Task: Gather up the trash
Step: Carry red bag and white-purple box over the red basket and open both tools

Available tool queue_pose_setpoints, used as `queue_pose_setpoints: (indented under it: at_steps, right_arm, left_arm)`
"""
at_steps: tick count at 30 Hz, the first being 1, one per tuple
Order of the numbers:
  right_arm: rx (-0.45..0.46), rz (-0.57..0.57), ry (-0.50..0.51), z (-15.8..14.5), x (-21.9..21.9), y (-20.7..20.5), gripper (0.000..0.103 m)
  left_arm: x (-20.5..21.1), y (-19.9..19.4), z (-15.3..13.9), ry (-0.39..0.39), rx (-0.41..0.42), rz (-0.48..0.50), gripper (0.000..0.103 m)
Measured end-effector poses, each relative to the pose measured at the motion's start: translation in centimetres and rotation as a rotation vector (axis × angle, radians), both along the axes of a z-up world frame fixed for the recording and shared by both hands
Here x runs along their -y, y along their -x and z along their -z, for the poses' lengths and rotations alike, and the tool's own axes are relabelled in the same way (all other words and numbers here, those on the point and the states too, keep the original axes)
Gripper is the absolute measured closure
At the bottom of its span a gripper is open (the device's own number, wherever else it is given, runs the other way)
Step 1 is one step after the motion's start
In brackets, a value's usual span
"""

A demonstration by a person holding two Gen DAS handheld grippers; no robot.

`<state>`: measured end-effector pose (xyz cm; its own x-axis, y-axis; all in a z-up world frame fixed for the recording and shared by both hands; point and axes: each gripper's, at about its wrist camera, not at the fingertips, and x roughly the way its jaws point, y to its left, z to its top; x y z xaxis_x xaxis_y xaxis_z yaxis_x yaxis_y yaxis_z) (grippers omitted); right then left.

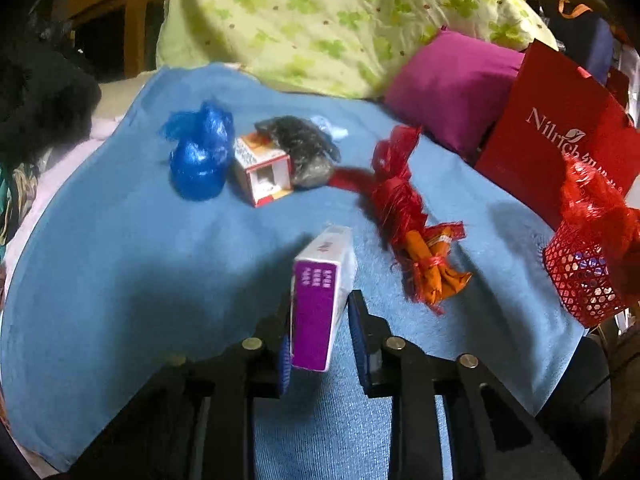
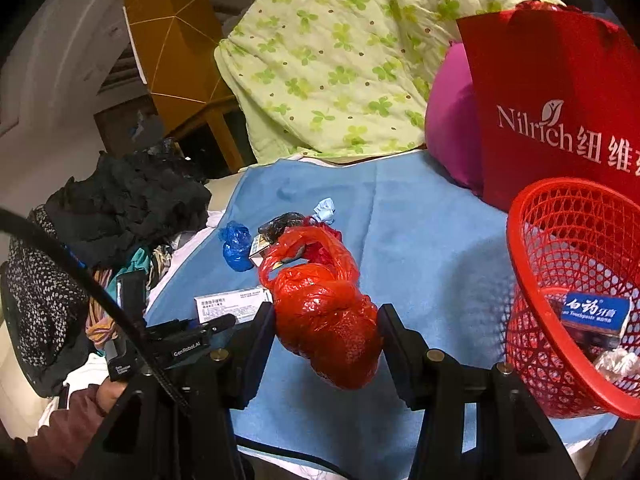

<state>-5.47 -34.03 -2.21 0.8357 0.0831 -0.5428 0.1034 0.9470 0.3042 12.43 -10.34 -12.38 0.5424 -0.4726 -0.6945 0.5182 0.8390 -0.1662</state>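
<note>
**A:** What lies on the left of the blue towel [image 1: 120, 240]?

**B:** A knotted blue bag [image 1: 198, 152]. Just right of it stands a small white and red box [image 1: 264, 172], with a dark crumpled bag [image 1: 300, 148] touching it from behind.

**A:** And in the middle?

**B:** The left gripper [image 1: 320, 328] has its jaws nearly together, clamped on a purple and white box [image 1: 318, 304]. The frame is blurred, so I cannot tell whether the box is lifted off the towel. To its right lies a red net bundle [image 1: 404, 216] with orange packets inside.

**A:** Where is the right gripper?

**B:** The right gripper [image 2: 326, 324] has its jaws partly apart, pressed on both sides of a knotted red bag [image 2: 328, 312] held above the towel.

**A:** And far right?

**B:** A red mesh basket [image 2: 568, 240] holding a blue toothpaste box [image 2: 596, 312] and crumpled wrapping. Behind it stands a red paper bag [image 2: 552, 100].
</note>
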Motion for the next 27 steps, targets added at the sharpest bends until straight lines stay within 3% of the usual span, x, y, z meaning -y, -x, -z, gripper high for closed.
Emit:
queue_pose_setpoints:
  at_steps: [7, 12, 21, 27]
  right_arm:
    - [0.019, -0.002, 0.024, -0.5, -0.3, 0.2, 0.048]
    - [0.055, 0.026, 0.024, -1.6, 0.4, 1.2, 0.048]
    - [0.160, 0.177, 0.042, -5.2, 4.9, 5.4, 0.048]
    - [0.209, 0.329, 0.010, -6.4, 10.0, 9.7, 0.048]
  left_arm:
    - [0.6, 1.2, -1.3, -0.031, 0.069, 0.026, 0.083]
    - [1.5, 2.6, -4.5, 0.000, 0.129, 0.054, 0.083]
    - [8.0, 8.3, -11.8, 0.048, 0.279, 0.269, 0.083]
    - [14.7, 11.9, -14.9, 0.088, 0.306, 0.441, 0.083]
